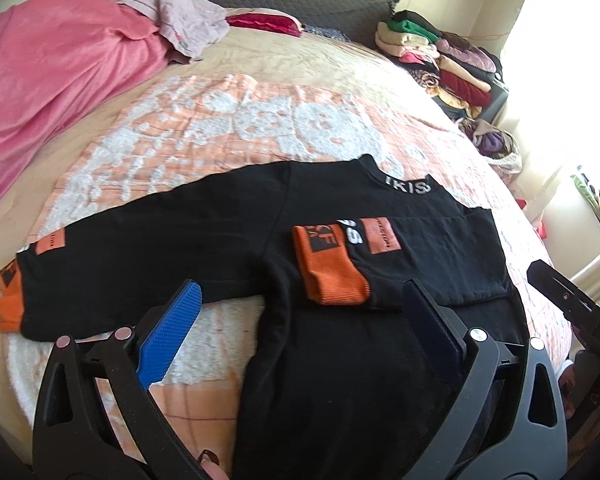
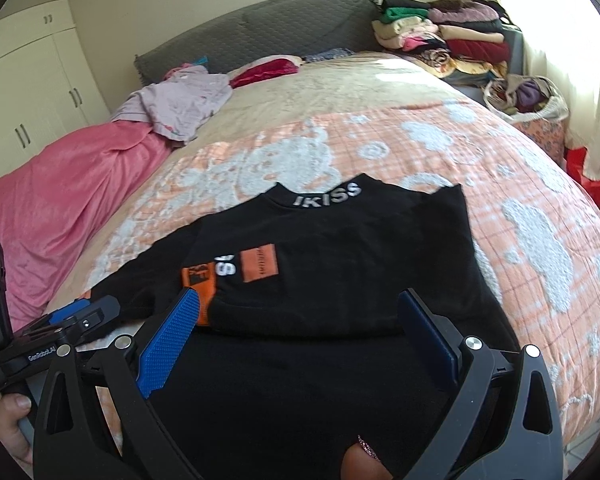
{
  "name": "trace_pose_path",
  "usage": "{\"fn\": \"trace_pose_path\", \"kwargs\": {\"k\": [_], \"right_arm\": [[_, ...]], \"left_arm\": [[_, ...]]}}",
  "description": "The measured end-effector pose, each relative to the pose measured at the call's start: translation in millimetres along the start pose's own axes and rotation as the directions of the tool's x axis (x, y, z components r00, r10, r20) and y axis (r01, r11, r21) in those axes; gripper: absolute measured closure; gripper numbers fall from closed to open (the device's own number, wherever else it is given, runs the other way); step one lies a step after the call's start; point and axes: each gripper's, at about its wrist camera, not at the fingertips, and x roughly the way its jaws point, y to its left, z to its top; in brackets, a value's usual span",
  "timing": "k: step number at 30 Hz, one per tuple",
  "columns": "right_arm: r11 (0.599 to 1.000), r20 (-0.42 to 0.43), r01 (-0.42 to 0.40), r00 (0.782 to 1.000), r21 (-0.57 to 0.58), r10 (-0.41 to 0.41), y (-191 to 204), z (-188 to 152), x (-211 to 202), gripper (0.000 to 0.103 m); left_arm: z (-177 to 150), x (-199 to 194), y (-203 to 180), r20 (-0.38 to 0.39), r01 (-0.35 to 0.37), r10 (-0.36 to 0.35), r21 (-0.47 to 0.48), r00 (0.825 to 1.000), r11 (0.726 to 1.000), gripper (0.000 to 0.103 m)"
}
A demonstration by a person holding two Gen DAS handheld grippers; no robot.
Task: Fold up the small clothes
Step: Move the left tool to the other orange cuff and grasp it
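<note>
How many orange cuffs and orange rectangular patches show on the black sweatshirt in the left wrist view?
Orange cuffs: 2
Orange rectangular patches: 2
Total: 4

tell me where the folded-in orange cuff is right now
In the left wrist view the orange cuff lies mid-frame on the black sweater's chest, just left of its orange patch.

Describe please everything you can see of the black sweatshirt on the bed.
The black sweatshirt lies flat on the orange-and-white blanket, collar away from the cameras, with pale lettering on the collar. It looks like soft knit cloth. One sleeve is folded across the body, its orange ribbed cuff beside an orange patch; the other sleeve stretches out sideways. Neither gripper touches it.
</note>
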Motion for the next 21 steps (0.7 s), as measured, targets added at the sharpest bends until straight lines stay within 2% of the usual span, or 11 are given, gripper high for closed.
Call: {"fn": "trace_pose_path", "kwargs": {"k": [21], "right_arm": [[0.983,-0.020,-0.102,0.995,-0.152,0.100,84,9,19,0.005]], "left_arm": [[-1,-31,65,0.051,-0.082,0.088,-0.117,0.995,0.990,0.009]]}}
